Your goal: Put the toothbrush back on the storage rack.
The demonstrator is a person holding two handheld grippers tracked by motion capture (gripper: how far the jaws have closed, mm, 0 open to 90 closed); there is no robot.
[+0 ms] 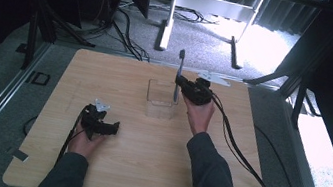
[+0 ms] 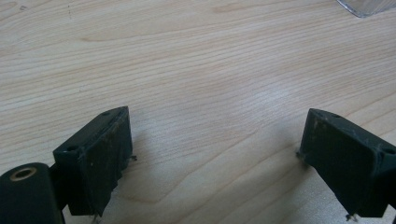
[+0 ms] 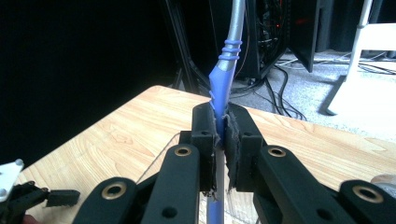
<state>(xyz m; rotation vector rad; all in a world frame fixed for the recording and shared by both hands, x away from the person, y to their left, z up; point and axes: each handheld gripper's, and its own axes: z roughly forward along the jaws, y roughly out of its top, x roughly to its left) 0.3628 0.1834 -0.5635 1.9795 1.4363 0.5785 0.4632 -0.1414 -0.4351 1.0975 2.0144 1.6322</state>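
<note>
R gripper (image 1: 179,82) clamps a toothbrush (image 1: 179,75) upright, just above a clear box (image 1: 161,100), tip maybe inside. L gripper (image 1: 111,128) rests on the table (image 1: 143,161), well apart from both.

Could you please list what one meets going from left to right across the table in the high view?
Left gripper, resting open on the table → clear plastic container → toothbrush, upright → right gripper clamping it.

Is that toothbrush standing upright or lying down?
Upright: the toothbrush stands vertical, clamped in the right gripper, over the clear box.
</note>
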